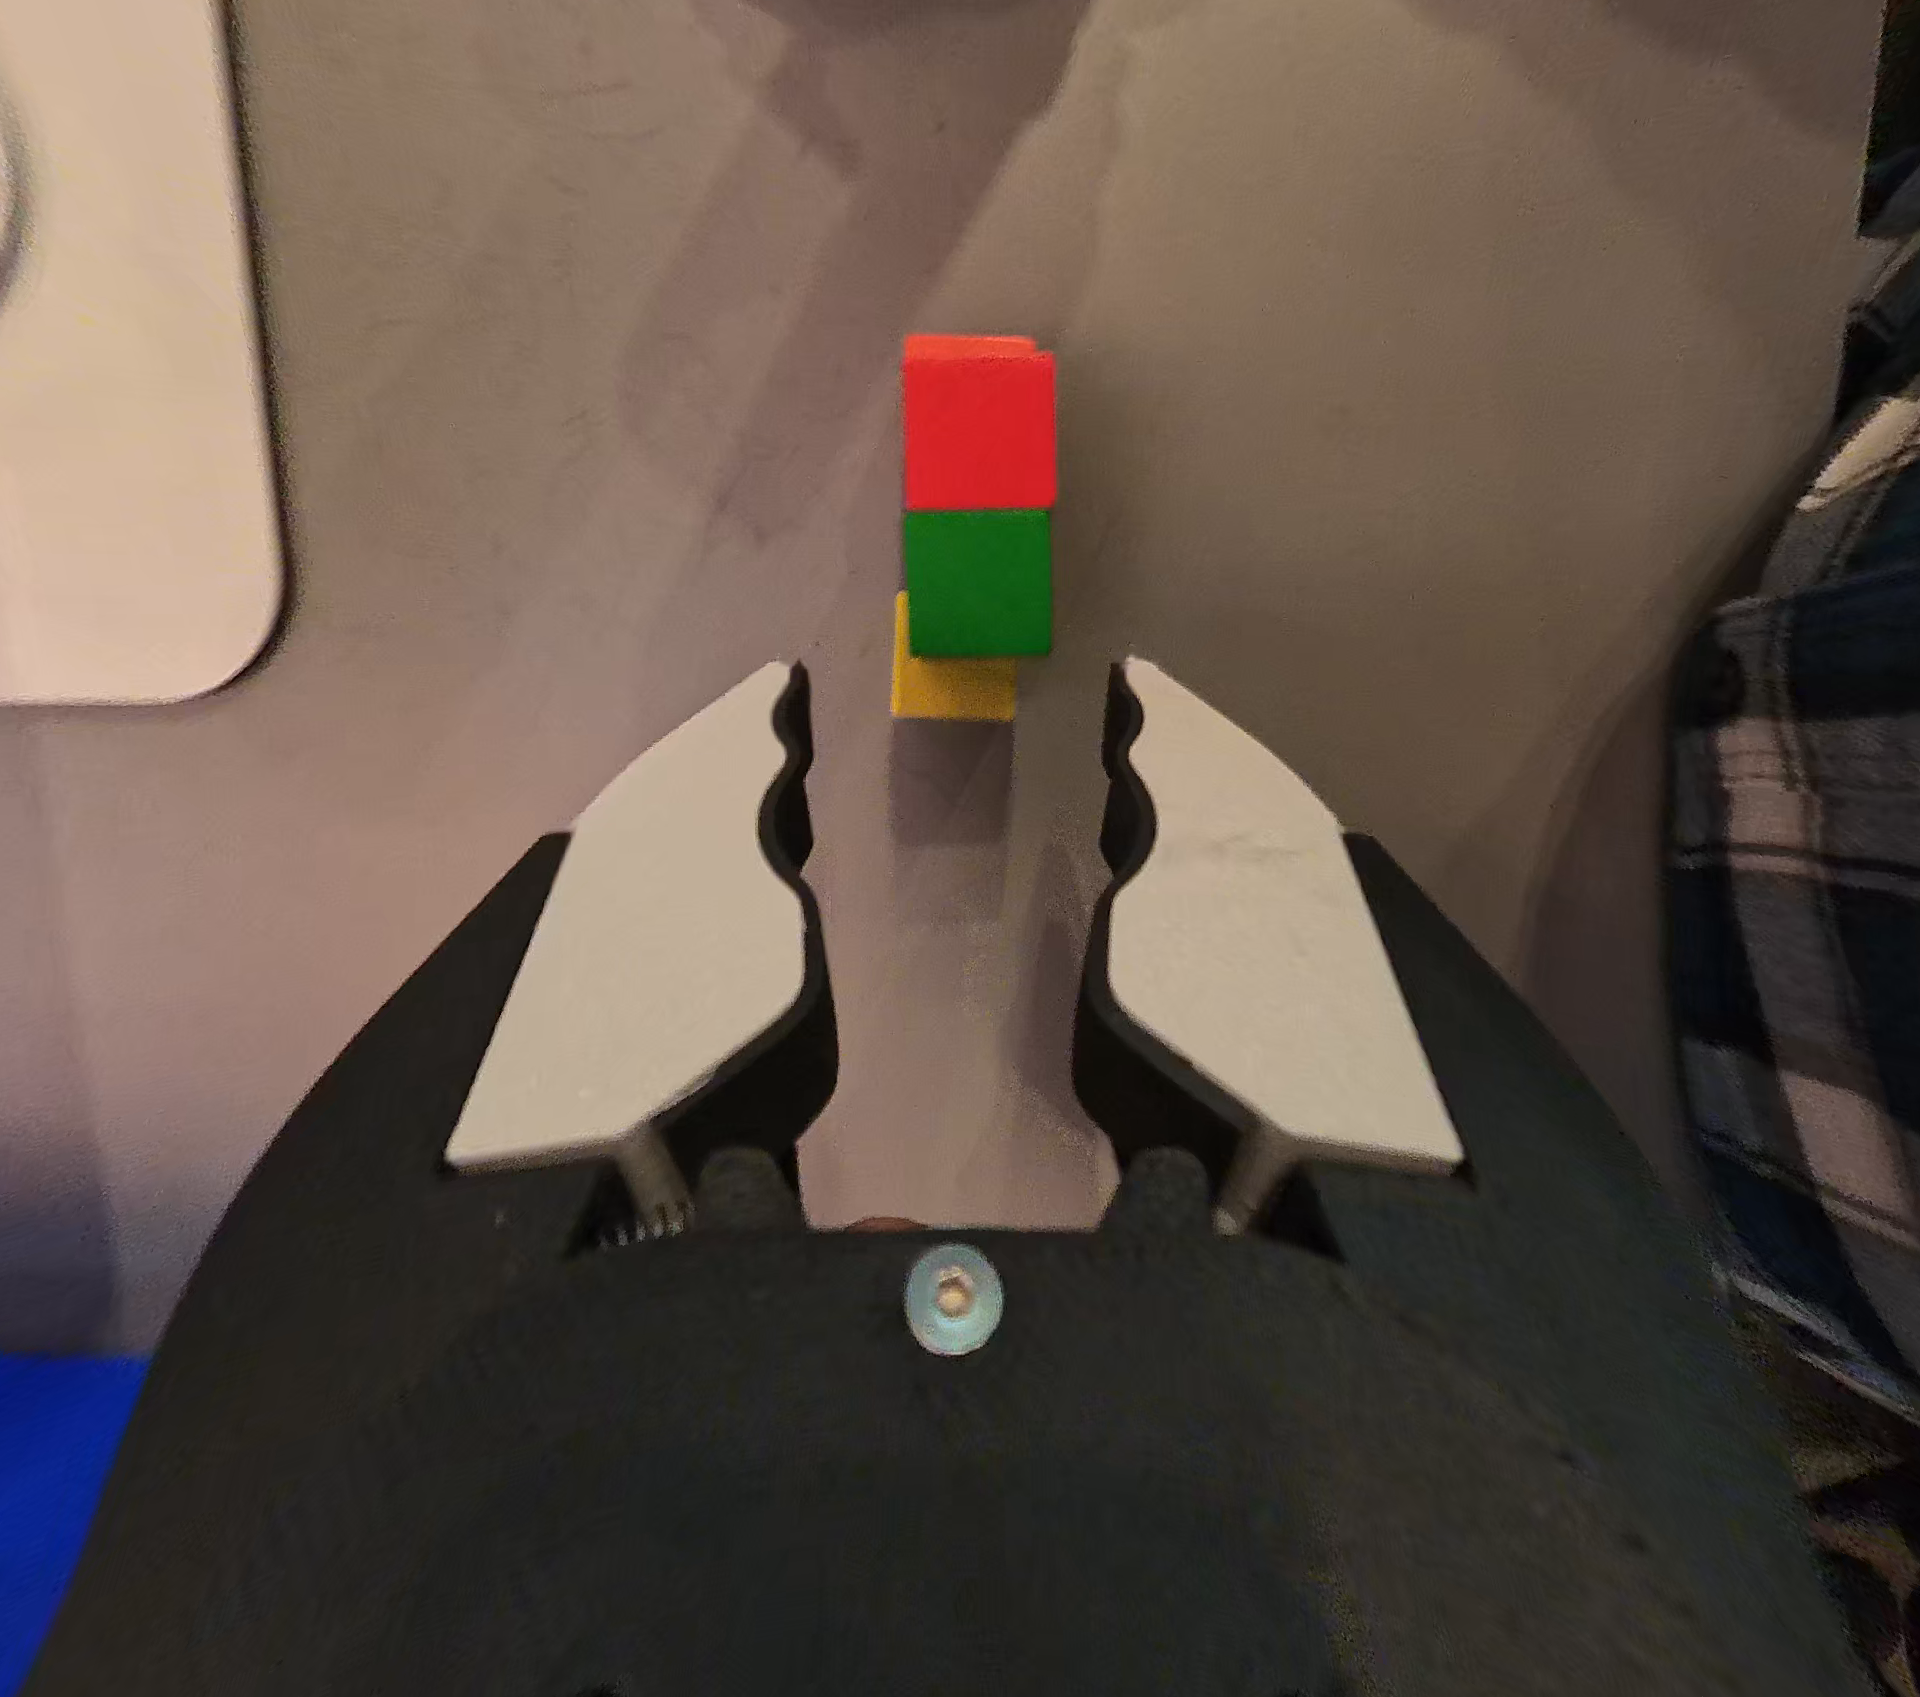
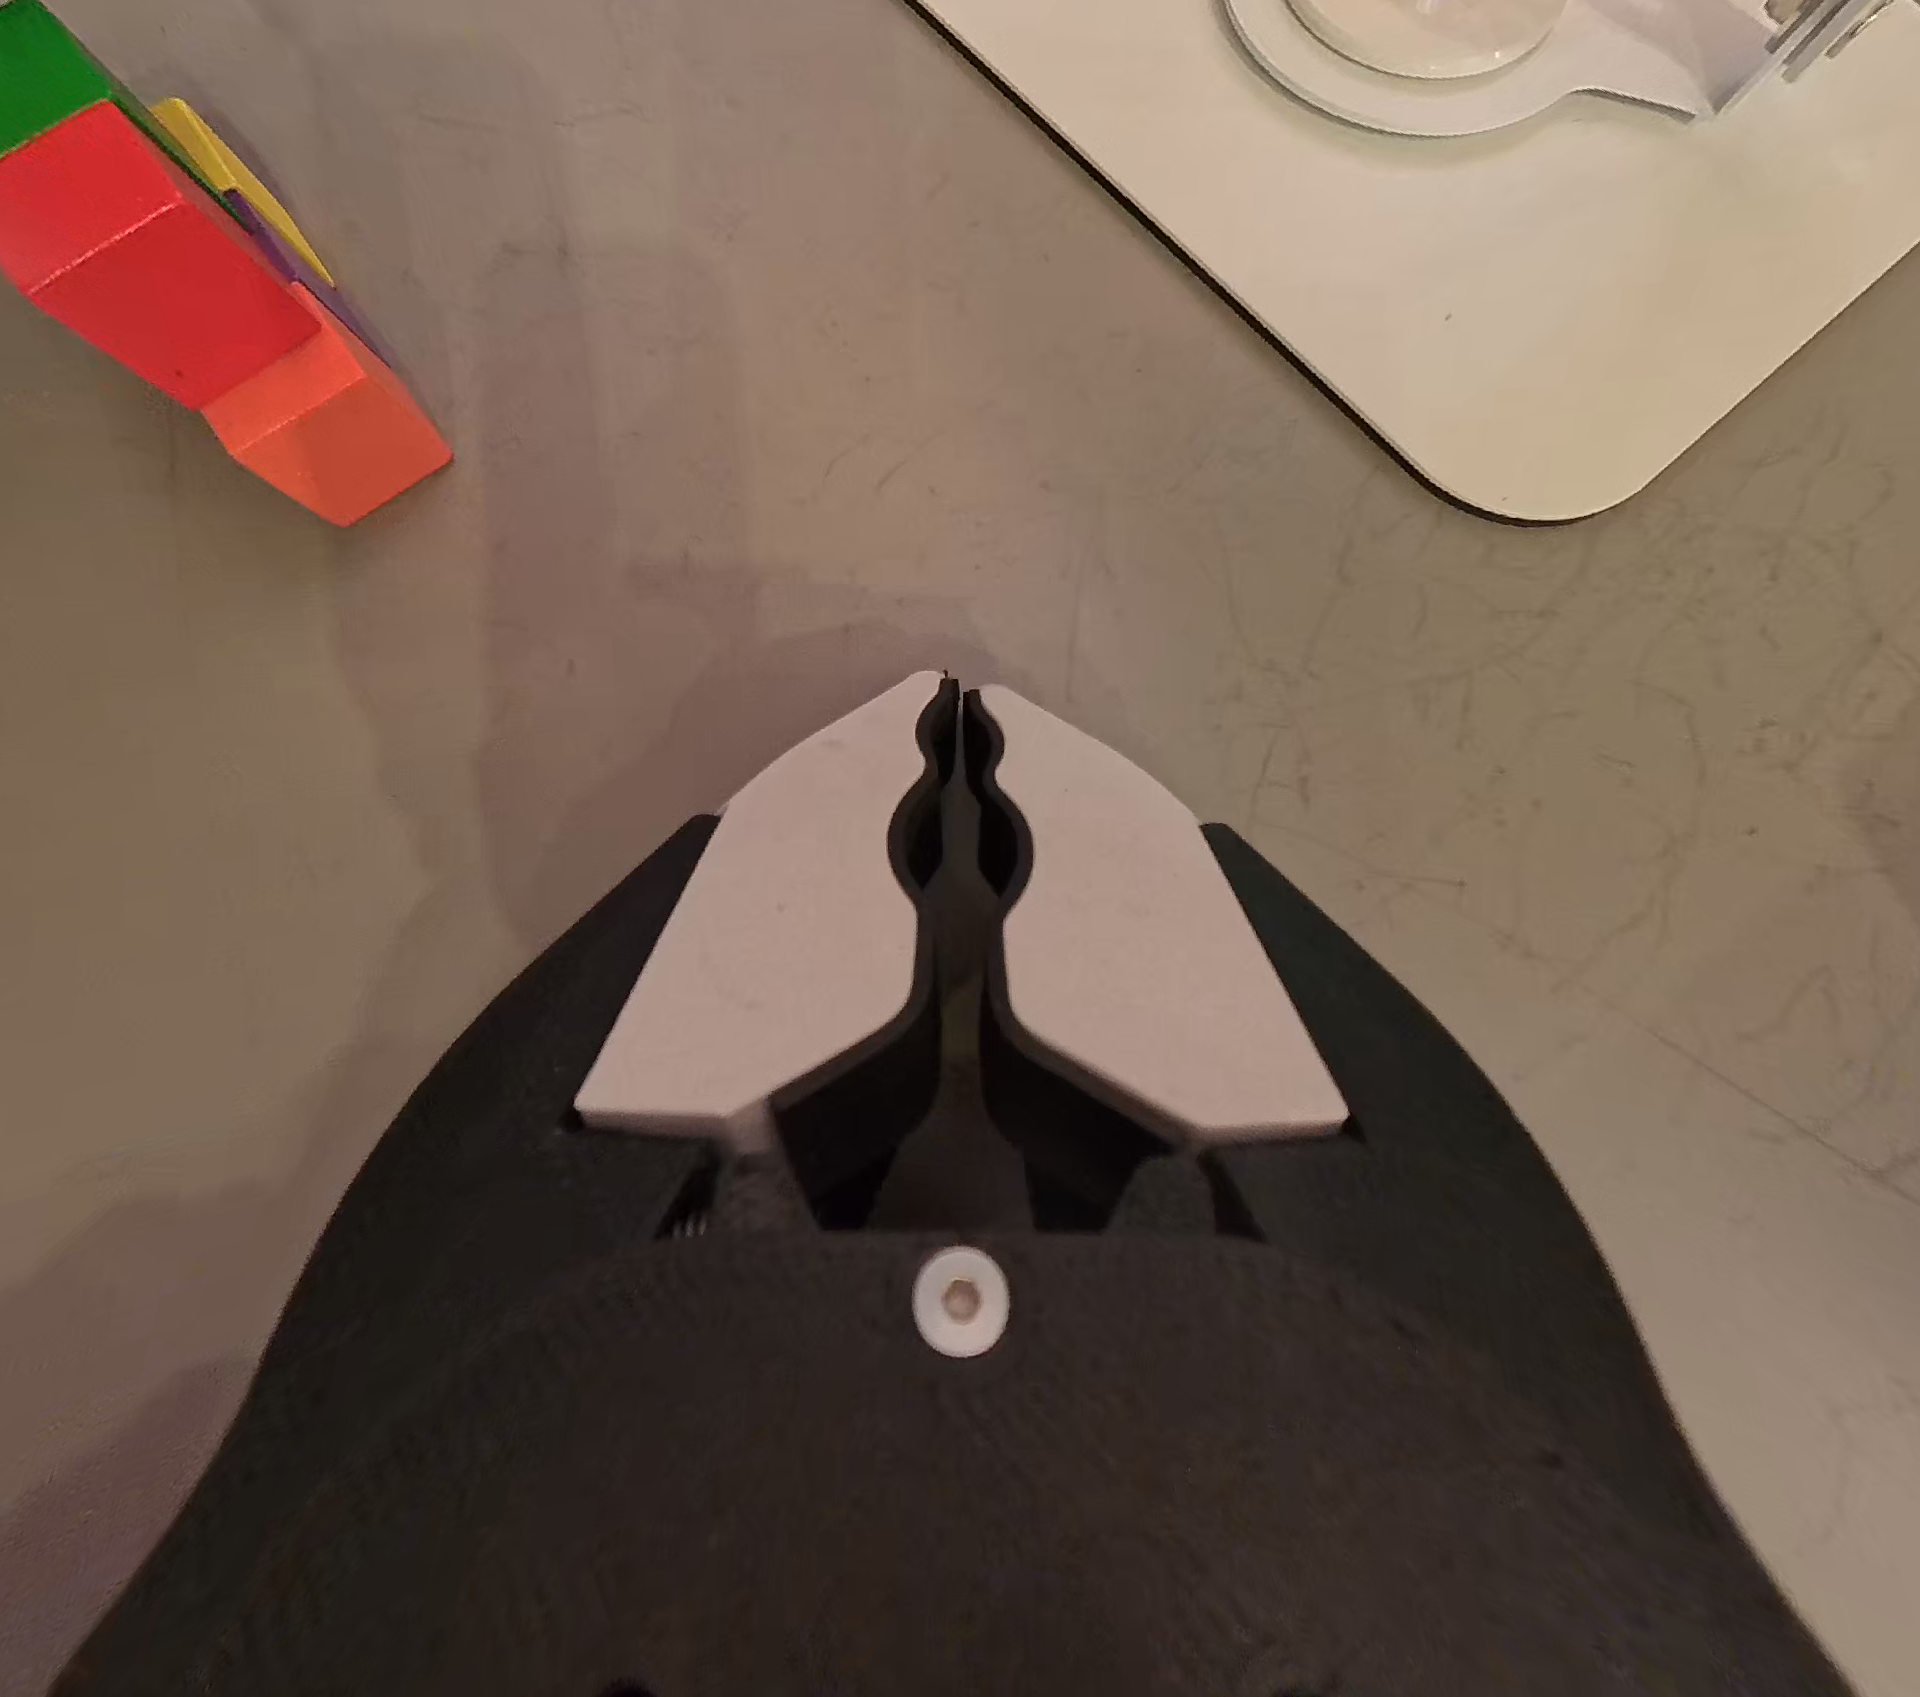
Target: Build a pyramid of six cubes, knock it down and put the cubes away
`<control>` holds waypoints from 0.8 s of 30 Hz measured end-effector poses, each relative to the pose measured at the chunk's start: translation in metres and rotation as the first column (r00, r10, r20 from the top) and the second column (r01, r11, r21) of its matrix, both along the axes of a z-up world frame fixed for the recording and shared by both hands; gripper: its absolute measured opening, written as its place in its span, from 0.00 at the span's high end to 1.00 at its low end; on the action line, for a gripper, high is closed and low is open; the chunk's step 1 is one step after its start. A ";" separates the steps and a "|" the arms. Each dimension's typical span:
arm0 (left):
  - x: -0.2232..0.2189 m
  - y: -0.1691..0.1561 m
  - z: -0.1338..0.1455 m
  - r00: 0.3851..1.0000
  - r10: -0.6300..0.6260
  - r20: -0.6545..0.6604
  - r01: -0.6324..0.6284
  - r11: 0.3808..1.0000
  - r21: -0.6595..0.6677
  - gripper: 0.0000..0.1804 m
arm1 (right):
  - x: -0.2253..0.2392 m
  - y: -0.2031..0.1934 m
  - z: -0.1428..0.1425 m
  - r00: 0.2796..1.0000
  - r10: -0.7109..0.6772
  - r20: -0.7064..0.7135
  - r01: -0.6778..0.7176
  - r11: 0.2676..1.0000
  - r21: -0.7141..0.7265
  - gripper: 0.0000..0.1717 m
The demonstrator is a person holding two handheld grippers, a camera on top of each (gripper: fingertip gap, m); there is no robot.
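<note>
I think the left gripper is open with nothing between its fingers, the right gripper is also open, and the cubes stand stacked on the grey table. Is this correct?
Not quite. The right gripper is shut: the right wrist view shows its fingers closed together with nothing between them. The rest holds: the left gripper is open and empty, and the cubes stand stacked on the grey table.

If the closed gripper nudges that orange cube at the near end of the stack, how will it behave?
The matte orange cube looks rigid and flat-faced, so it would probably slide, not roll. It sits on the smooth grey table, so a light push likely moves it. The glossy red cube seems to rest partly on it and may topple.
</note>
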State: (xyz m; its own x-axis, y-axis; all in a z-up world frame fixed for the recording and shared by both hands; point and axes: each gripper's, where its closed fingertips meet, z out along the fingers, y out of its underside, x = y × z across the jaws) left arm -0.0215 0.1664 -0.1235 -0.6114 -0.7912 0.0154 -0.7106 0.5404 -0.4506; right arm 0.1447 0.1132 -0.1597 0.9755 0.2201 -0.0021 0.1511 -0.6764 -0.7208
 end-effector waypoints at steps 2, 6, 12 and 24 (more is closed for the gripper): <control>-0.003 0.021 0.016 0.998 0.051 0.029 -0.051 0.999 0.009 0.69 | 0.000 0.000 0.000 1.000 0.000 0.000 0.000 1.000 0.000 0.99; -0.015 0.111 0.043 0.976 0.197 0.088 -0.208 0.968 0.140 0.71 | 0.000 0.000 0.000 1.000 -0.001 -0.001 0.001 1.000 0.000 0.99; -0.057 0.275 0.045 0.914 0.398 0.083 -0.400 0.842 0.363 0.73 | 0.000 -0.001 0.000 1.000 -0.005 -0.009 0.005 1.000 -0.001 1.00; -0.100 0.393 -0.026 0.838 0.522 -0.163 -0.352 0.743 0.570 0.68 | 0.001 -0.001 0.000 1.000 -0.013 -0.004 0.013 1.000 0.000 1.00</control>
